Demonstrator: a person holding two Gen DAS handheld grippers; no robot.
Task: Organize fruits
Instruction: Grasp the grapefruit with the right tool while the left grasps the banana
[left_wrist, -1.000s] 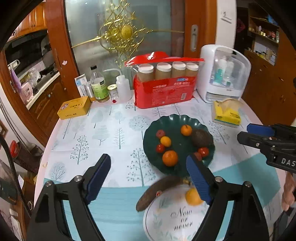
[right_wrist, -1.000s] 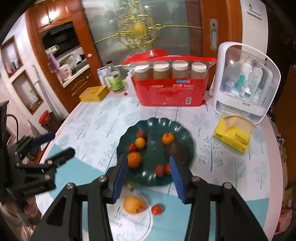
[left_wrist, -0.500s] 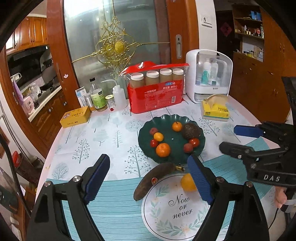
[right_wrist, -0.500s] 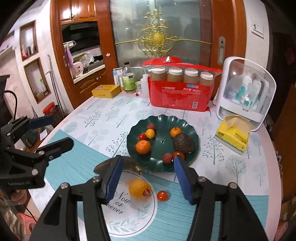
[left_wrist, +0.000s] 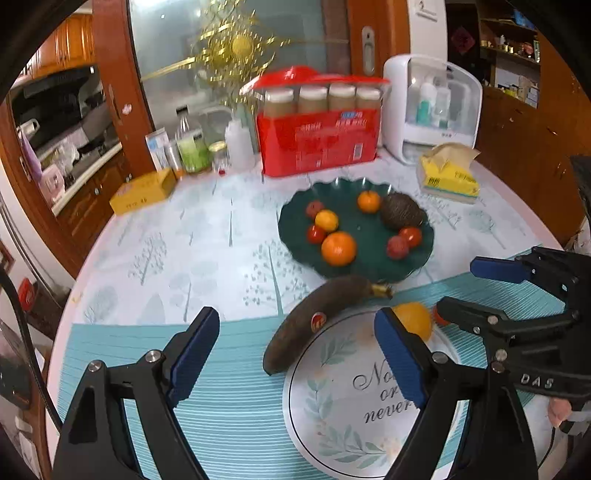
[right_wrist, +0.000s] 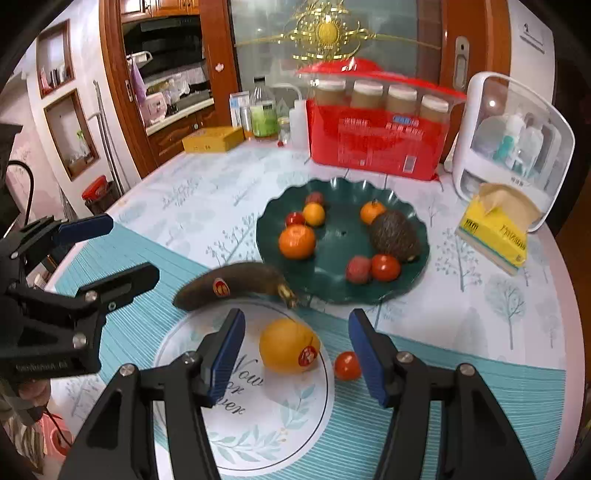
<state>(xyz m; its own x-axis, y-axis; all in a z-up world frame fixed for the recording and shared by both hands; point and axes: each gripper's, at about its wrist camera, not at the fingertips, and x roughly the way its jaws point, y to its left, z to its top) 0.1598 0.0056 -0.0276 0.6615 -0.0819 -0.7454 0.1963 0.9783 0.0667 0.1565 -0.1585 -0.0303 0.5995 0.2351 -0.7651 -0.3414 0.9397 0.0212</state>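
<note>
A dark green plate (right_wrist: 332, 236) (left_wrist: 291, 225) holds oranges, small red fruits and a dark avocado (right_wrist: 395, 236). A blackened banana (right_wrist: 232, 284) (left_wrist: 317, 314) lies between it and a white round plate (right_wrist: 258, 417) (left_wrist: 332, 398). A yellow-orange citrus (right_wrist: 288, 345) (left_wrist: 413, 319) sits on the white plate, a small tomato (right_wrist: 347, 365) beside it. My right gripper (right_wrist: 295, 350) is open, its fingers on either side of the citrus, above it. My left gripper (left_wrist: 295, 350) is open and empty over the banana's near end.
At the table's back stand a red jar pack (right_wrist: 376, 136), bottles (right_wrist: 264, 114), a yellow box (right_wrist: 212, 139), a white cosmetics case (right_wrist: 513, 129) and a yellow tissue pack (right_wrist: 495, 229). A teal striped mat (left_wrist: 221, 387) covers the near table. Cabinets stand left.
Both grippers have moved down and closer to the white plate. The right one now brackets the citrus. The fruits have not moved.
</note>
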